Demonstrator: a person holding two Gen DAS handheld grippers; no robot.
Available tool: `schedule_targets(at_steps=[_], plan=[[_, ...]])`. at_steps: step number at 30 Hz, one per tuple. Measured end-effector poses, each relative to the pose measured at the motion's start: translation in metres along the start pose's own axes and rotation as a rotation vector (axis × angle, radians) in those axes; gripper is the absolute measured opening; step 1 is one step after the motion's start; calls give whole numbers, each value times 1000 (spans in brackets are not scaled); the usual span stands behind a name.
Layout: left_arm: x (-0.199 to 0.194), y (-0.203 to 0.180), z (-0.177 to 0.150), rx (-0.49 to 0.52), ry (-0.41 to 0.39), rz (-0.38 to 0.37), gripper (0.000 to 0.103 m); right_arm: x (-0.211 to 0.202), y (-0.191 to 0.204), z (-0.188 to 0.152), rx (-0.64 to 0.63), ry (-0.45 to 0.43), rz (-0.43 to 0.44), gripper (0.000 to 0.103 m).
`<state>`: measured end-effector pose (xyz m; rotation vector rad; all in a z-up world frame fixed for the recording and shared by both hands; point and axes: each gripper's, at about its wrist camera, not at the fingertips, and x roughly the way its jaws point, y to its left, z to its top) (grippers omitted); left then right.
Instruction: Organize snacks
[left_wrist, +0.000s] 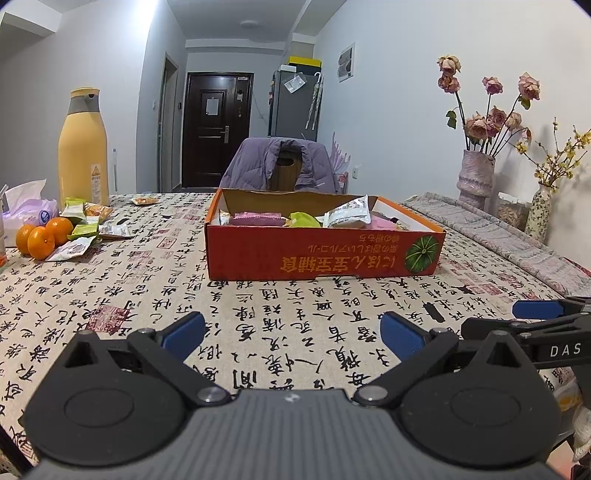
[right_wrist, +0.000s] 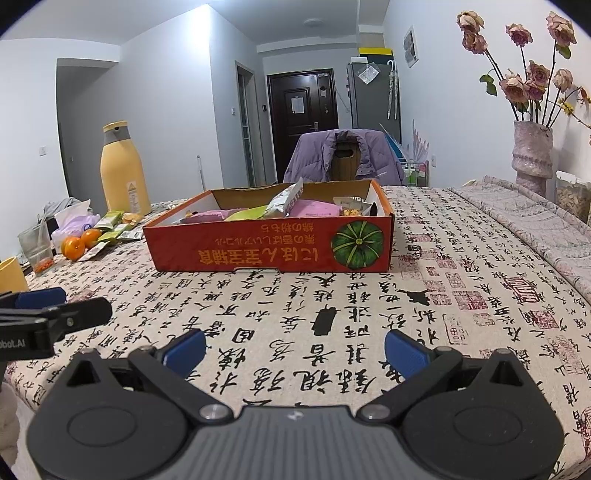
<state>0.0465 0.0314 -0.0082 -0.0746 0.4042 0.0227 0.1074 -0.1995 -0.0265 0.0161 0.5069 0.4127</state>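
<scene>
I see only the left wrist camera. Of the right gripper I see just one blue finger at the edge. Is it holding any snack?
Observer: No. The right gripper is open, with only tablecloth between its fingers.
Operator: Is something standing left of the oranges? My picture is cut off there.
Observer: Yes, a clear glass with small orange bits at its bottom stands near the oranges.
Operator: And nearer to me than the glass?
Observer: A yellow cup, partly out of frame at the left border.
</scene>
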Motion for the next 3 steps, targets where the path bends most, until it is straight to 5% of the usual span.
schedule_targets(at_steps=[3], plan=[[1,-1,0,4,6,-9,103,2,-1,0,1,6,2,103]])
